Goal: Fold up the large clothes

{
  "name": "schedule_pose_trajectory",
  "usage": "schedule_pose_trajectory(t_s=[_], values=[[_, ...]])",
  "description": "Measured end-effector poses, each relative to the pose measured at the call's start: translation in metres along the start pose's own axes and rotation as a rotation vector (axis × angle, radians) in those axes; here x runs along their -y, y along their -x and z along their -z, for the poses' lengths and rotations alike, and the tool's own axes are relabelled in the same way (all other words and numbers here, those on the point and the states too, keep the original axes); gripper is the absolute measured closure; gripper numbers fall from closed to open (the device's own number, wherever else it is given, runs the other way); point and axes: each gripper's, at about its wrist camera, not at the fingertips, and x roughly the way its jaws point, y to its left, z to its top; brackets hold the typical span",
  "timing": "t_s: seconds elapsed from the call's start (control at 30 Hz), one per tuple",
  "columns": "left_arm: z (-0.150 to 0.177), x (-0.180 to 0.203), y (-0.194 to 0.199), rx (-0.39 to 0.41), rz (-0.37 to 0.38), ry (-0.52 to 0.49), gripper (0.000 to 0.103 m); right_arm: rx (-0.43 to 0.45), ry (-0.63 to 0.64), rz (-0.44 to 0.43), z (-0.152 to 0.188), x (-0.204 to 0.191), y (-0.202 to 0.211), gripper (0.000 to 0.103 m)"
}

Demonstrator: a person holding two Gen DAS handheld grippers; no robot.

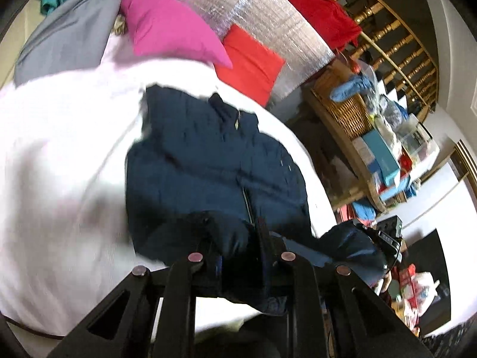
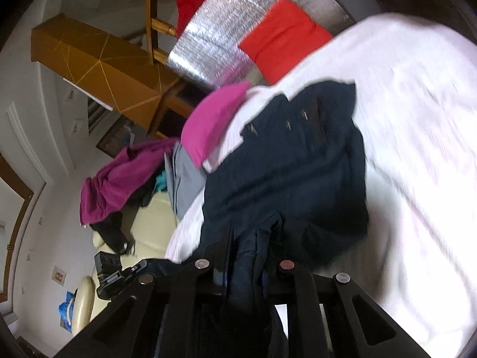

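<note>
A dark navy quilted jacket (image 1: 208,152) lies on a white sheet (image 1: 59,149), collar at the far end and zip down its middle. My left gripper (image 1: 235,238) is shut on the jacket's near hem, with cloth bunched between the fingers. In the right wrist view the same jacket (image 2: 292,164) lies on the white sheet (image 2: 417,149). My right gripper (image 2: 250,244) is shut on a fold of its near edge. The right gripper's body (image 1: 384,238) shows at the jacket's right corner in the left wrist view. Both views are motion-blurred.
A pink garment (image 1: 170,26), a grey one (image 1: 68,26) and a red one (image 1: 250,62) lie past the jacket. A silver foil mat (image 1: 268,15) is behind them. A wicker basket (image 1: 345,104) and boxes stand at right. A purple garment (image 2: 119,179) hangs over a cream chair (image 2: 149,223).
</note>
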Motion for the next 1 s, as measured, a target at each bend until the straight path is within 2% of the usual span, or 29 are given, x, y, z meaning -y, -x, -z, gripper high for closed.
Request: schedule_pose_trajectory(t_s=[0.1, 0.33, 0.43, 0.63, 0.73, 0.8, 0.83, 0.87, 0.9, 0.93, 0.97, 1.0], values=[[-0.034, -0.006, -0.013, 0.019, -0.005, 0.023, 0.083, 0.043, 0.001, 0.008, -0.040, -0.003, -0.024, 0.088], [-0.135, -0.022, -0.079, 0.062, -0.134, 0.061, 0.084, 0.120, -0.011, 0.079, -0.128, 0.005, -0.092, 0.088], [-0.173, -0.038, -0.117, 0.044, -0.172, 0.090, 0.085, 0.142, -0.043, 0.115, -0.165, 0.022, -0.126, 0.089], [-0.209, -0.061, -0.190, -0.013, -0.268, 0.078, 0.085, 0.154, -0.098, 0.227, -0.211, 0.069, -0.186, 0.089], [-0.216, -0.080, -0.218, -0.049, -0.288, 0.108, 0.083, 0.154, -0.183, 0.237, -0.223, 0.106, -0.205, 0.089], [-0.215, -0.095, -0.233, -0.084, -0.281, 0.139, 0.079, 0.186, -0.270, 0.232, -0.227, 0.131, -0.205, 0.087], [-0.215, -0.100, -0.236, -0.098, -0.273, 0.157, 0.078, 0.191, -0.322, 0.216, -0.229, 0.145, -0.205, 0.085], [-0.215, -0.105, -0.238, -0.110, -0.250, 0.183, 0.077, 0.195, -0.372, 0.192, -0.230, 0.157, -0.203, 0.073], [-0.215, -0.114, -0.235, -0.101, -0.197, 0.228, 0.074, 0.201, -0.421, 0.166, -0.229, 0.167, -0.202, 0.062], [-0.214, -0.118, -0.229, -0.085, -0.153, 0.260, 0.069, 0.220, -0.458, 0.138, -0.228, 0.175, -0.196, 0.039], [-0.214, -0.124, -0.220, -0.056, -0.094, 0.301, 0.066, 0.250, -0.466, 0.119, -0.226, 0.177, -0.188, 0.035], [-0.213, -0.125, -0.209, -0.020, -0.040, 0.336, 0.061, 0.267, -0.453, 0.111, -0.224, 0.176, -0.182, 0.035]])
